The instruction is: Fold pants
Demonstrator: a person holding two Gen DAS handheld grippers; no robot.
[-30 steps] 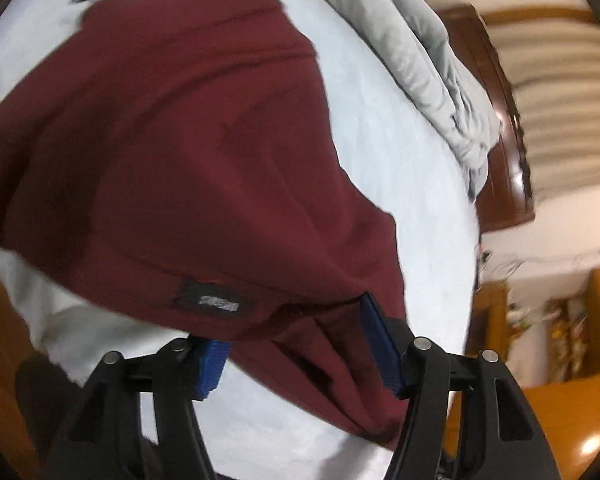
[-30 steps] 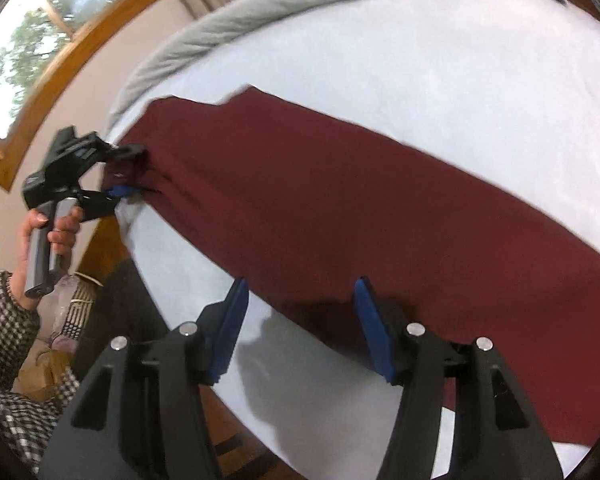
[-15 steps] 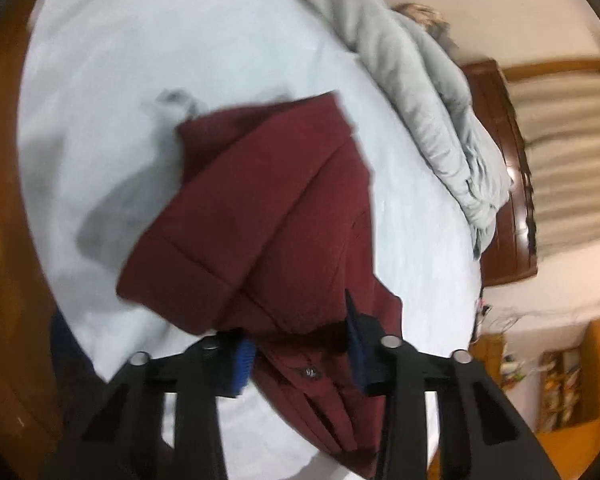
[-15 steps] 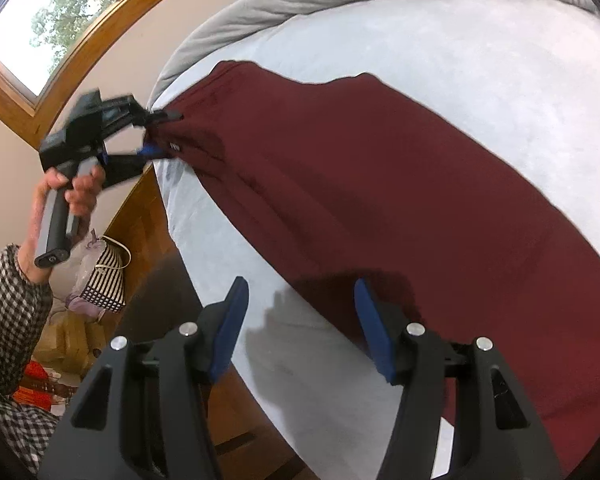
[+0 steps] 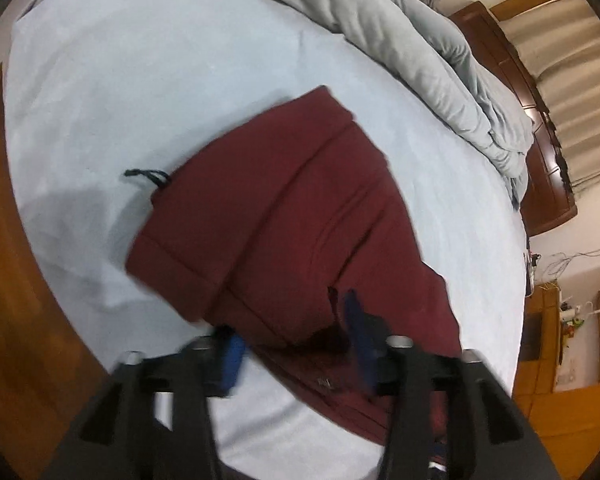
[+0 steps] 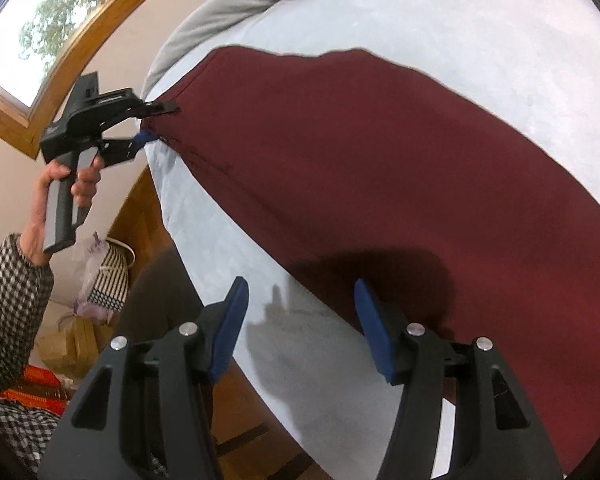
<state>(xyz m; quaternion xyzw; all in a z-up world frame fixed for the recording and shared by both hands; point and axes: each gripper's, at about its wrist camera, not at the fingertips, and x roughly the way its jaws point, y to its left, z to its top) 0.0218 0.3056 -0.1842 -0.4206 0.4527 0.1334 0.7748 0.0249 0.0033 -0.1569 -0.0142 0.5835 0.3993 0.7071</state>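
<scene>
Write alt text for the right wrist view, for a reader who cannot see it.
Maroon pants lie spread across a pale blue bed sheet. At far left a hand holds the left gripper at the pants' edge, jaws opening with fabric between them. The right gripper hovers open in the foreground over the sheet, at the pants' near edge.

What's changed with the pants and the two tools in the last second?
The left tool carried the pants' waist end over the bed, so the waist now lies folded on the cloth; its jaws are opening with cloth between them. The right tool stayed open and empty at the pants' near edge.
</scene>
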